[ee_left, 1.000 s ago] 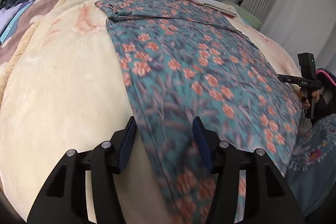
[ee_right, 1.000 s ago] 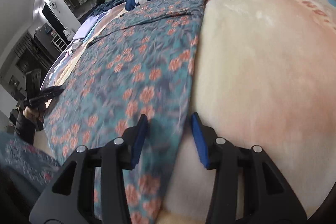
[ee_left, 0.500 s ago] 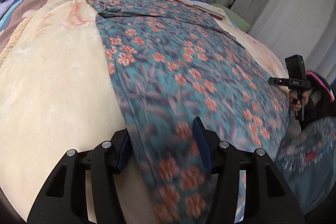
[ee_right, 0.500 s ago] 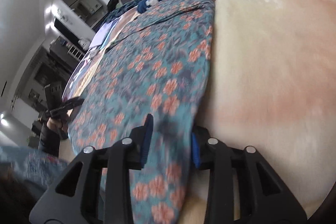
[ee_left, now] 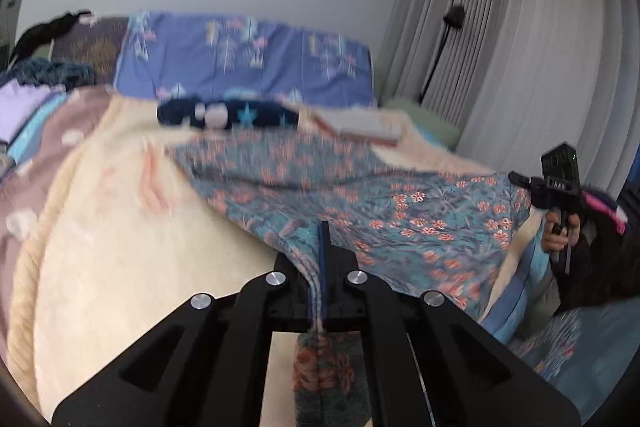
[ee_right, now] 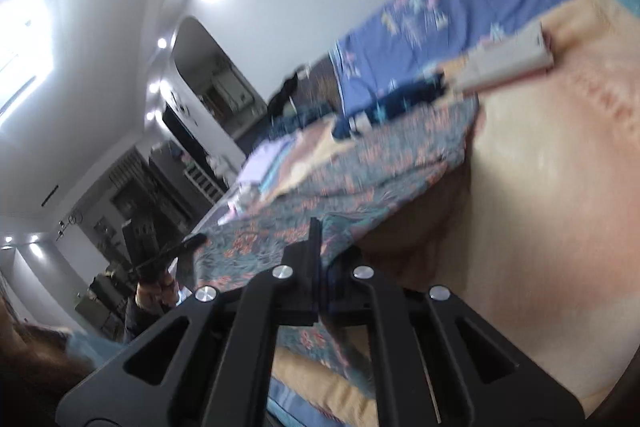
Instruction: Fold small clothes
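Observation:
A teal garment with orange flowers [ee_left: 360, 195] lies on a cream blanket [ee_left: 120, 227] on the bed. My left gripper [ee_left: 323, 227] is shut on its near left corner and holds that corner raised off the blanket. My right gripper [ee_right: 316, 223] is shut on the near right corner of the same garment [ee_right: 360, 179] and lifts it too. The near edge of the cloth hangs taut between the two grippers. The right gripper shows in the left wrist view [ee_left: 556, 183]; the left gripper shows in the right wrist view [ee_right: 168, 251].
A dark blue star-print item [ee_left: 228, 115] and a folded pale cloth stack [ee_left: 360, 125] lie at the far end. Blue pillows [ee_left: 248, 59] stand behind. Grey curtains [ee_left: 520, 47] and a floor lamp [ee_left: 454, 19] are on the right. The cream blanket also shows in the right wrist view [ee_right: 552, 187].
Both grippers closed on the garment's near corners and rose, lifting the near edge off the blanket. Both views tilted up toward the walls.

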Demonstrator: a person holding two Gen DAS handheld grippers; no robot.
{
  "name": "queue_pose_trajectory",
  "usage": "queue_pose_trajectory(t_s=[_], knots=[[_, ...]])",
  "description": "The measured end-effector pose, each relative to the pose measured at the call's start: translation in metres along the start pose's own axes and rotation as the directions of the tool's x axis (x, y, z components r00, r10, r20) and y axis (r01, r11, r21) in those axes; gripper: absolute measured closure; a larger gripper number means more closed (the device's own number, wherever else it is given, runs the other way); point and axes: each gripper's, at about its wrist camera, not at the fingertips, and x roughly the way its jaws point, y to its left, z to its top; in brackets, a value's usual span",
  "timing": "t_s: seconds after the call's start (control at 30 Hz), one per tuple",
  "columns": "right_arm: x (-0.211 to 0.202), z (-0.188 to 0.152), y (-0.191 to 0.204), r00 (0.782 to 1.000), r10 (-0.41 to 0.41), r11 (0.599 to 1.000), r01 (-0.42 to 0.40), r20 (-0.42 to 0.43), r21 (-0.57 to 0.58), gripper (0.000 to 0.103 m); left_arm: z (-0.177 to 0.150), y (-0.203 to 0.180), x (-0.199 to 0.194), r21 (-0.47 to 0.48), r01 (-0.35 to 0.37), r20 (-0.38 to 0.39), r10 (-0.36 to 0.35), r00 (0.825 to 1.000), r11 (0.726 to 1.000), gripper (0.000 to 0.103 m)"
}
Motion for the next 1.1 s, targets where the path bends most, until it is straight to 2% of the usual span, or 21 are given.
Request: queue_pose_trajectory(t_s=[0.03,0.13,0.2,0.33,0.4,0.5,0.67,0.8,0.97,1.03,1.1], knots=[[-0.007,0.006,0.009,1.0,0.009,1.0,-0.008,0.026,-0.02,0.101,0.009,-0.005,-0.013,0.003,0.011,0.048,-0.011,0.999,1.0,0.101],[-0.037,0.012,0.044,0.995,0.027,0.992,-0.014,0.095,-0.129,0.101,0.014,-0.023,-0.046,0.02,0.017,0.117,-0.019,0.993,1.0,0.101],[-0.061,0.004,0.067,0.99,0.002,0.977,0.027,0.138,-0.211,0.101,0.008,-0.035,-0.068,0.038,-0.004,0.139,-0.001,0.99,0.999,0.101],[-0.075,-0.007,0.069,0.986,-0.061,0.972,0.094,0.157,-0.213,0.101,-0.013,-0.037,-0.069,-0.016,0.024,0.108,-0.022,0.994,1.0,0.1],[-0.054,-0.009,0.045,0.988,-0.112,0.979,0.127,0.105,-0.157,0.1,-0.022,-0.032,-0.052,-0.029,0.026,0.072,-0.024,0.997,0.999,0.1],[-0.019,-0.003,0.01,0.991,-0.127,0.989,0.129,0.035,-0.066,0.1,-0.023,-0.013,-0.016,-0.078,0.018,0.0,-0.018,1.0,0.997,0.1],[0.047,0.034,-0.039,0.988,-0.157,0.987,0.156,0.013,0.036,0.1,0.014,0.025,0.047,-0.088,-0.002,-0.056,-0.003,0.998,0.996,0.1],[0.112,0.065,-0.086,0.97,-0.236,0.965,0.24,-0.05,0.101,0.1,0.04,0.068,0.109,-0.136,-0.065,-0.112,0.05,0.992,0.989,0.1],[0.163,0.06,-0.145,0.935,-0.311,0.919,0.342,-0.172,0.195,0.1,0.022,0.123,0.19,-0.292,-0.117,-0.248,0.043,0.968,0.949,0.1],[0.167,0.053,-0.156,0.936,-0.301,0.914,0.338,-0.183,0.226,0.1,0.011,0.133,0.2,-0.341,-0.113,-0.263,0.021,0.965,0.933,0.101],[0.165,0.05,-0.156,0.936,-0.298,0.918,0.334,-0.186,0.214,0.098,0.007,0.133,0.196,-0.352,-0.087,-0.247,-0.003,0.969,0.932,0.101]])
